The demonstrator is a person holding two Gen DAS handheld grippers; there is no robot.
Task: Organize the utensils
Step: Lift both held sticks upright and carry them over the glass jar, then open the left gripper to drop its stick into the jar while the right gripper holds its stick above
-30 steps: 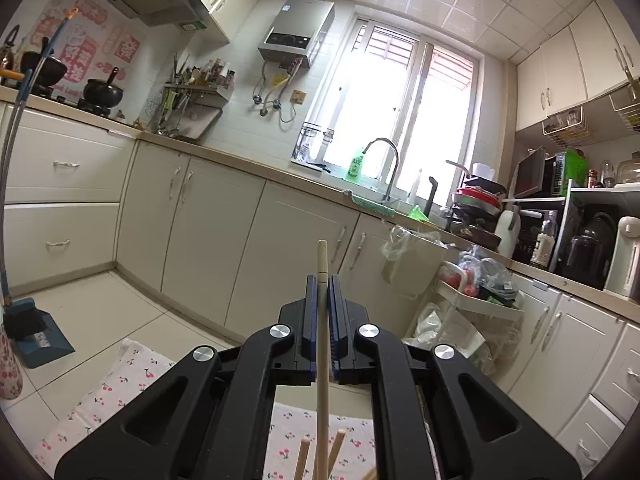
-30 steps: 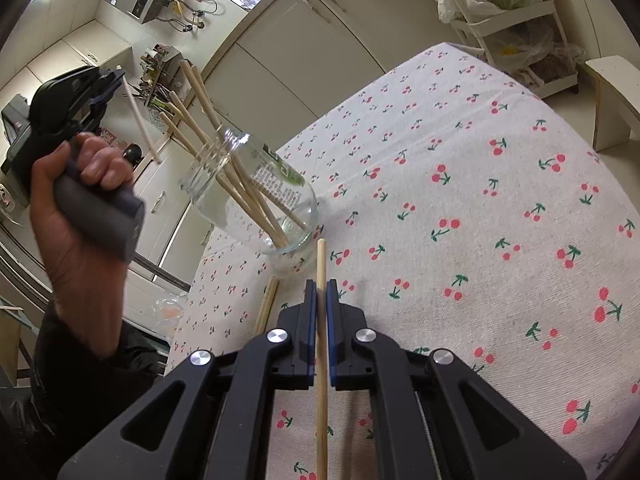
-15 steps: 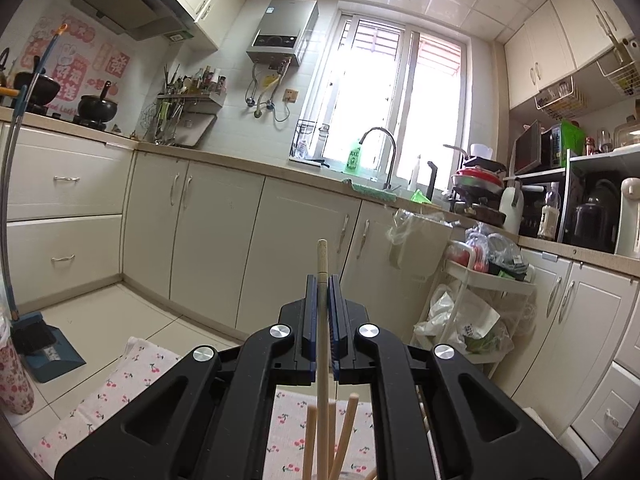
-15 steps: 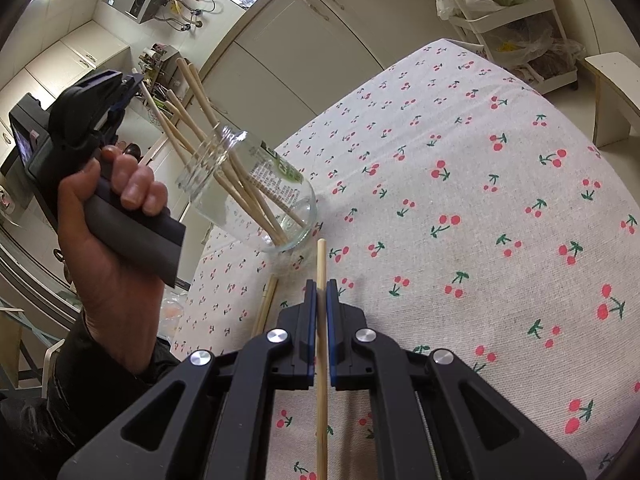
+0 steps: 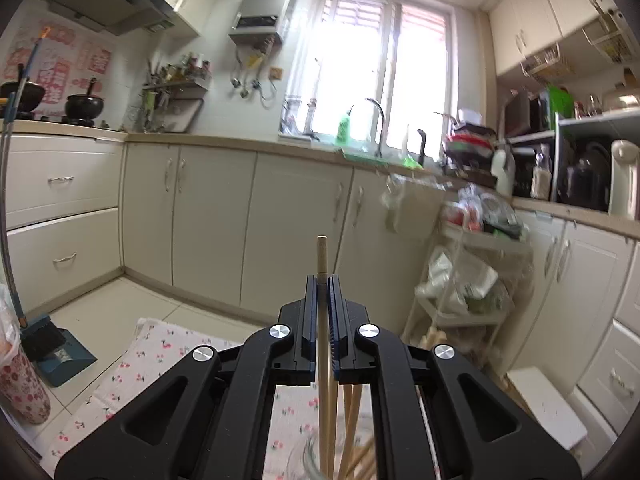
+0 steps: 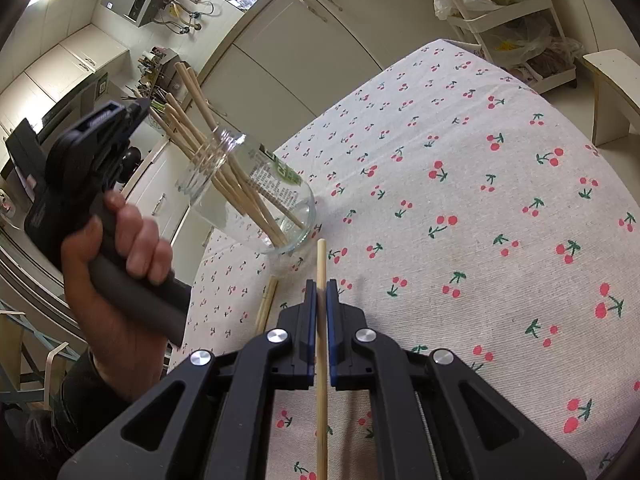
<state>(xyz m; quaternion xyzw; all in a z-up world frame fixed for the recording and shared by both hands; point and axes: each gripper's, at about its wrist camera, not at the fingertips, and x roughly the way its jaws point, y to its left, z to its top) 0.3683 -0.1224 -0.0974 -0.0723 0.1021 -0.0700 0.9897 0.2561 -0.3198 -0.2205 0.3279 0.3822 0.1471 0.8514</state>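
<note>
Lower now than a second ago, my left gripper has brought its chopstick down so the far wall of cabinets fills more of its view and the glass jar sits right below it. That gripper is clamped on the chopstick near its upper end, the stick hanging down between the fingers into the jar's mouth, among the other chopsticks already standing there. My right gripper has not shifted; it is clamped on a second chopstick, held just above the cherry-print cloth on the worktop, near the jar's base. One more loose chopstick lies on the cloth just left of it.

These sticks look light, stiff and smooth, so I judge a grip near one end lets the long free part be steered into the narrow mouth, though it may swing. The jar is glass and leans in the fisheye view; a knock could tip it.

Only the right wrist view shows the whole jar, my left hand around its handle and the loose stick. Only the left wrist view shows the held stick passing between the pads, with just the jar's rim at the bottom edge.
</note>
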